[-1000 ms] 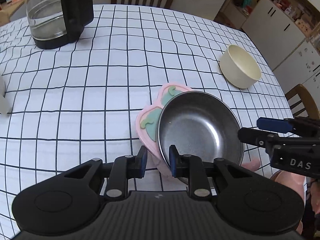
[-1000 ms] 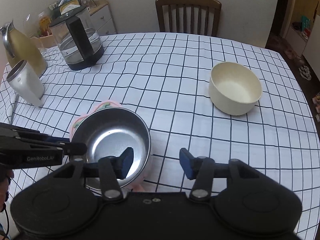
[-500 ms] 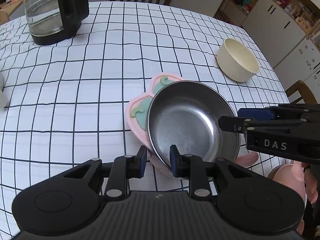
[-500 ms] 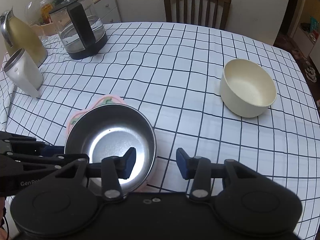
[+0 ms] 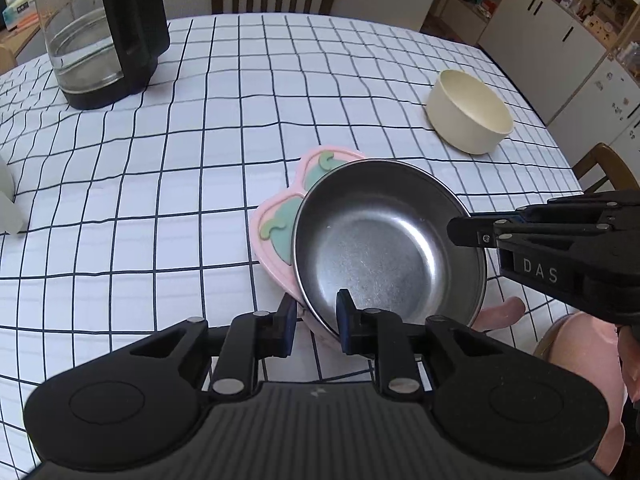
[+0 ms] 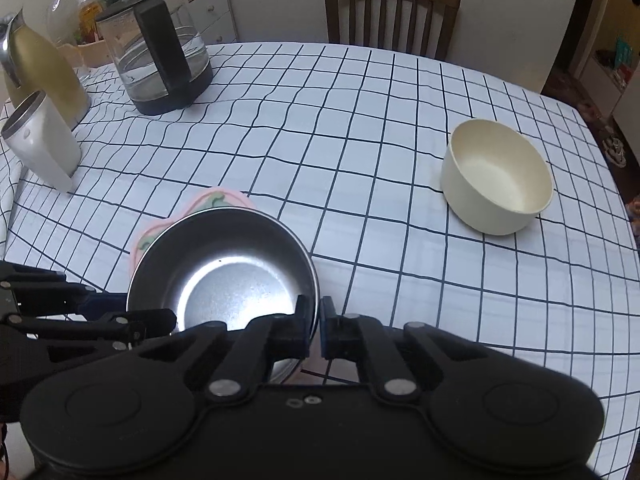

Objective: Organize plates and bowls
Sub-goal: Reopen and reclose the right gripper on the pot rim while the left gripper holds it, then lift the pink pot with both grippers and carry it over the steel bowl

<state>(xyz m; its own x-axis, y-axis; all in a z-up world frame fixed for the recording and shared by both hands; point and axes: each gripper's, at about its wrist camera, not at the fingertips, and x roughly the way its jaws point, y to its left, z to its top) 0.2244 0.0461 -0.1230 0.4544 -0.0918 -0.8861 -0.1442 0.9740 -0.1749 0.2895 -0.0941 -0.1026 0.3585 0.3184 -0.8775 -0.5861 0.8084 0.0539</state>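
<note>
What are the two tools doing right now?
Left tool: shut on the metal bowl and pink plate edges.
Right tool: just closed on the metal bowl's rim.

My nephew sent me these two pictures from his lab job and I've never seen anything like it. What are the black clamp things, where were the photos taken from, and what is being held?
No robot here: a person holds a two-finger gripper in each hand, each with a wide-angle camera looking along its fingers. One picture comes from the left gripper, the other from the right gripper.

On the checked tablecloth sit a steel bowl on a pink plate, a cream bowl, and a glass kettle; the right view adds a white cup and a gold jug.

The left gripper pinches the near edge of the bowl and plate. The right gripper's jaws have just closed on the steel bowl's rim.
</note>
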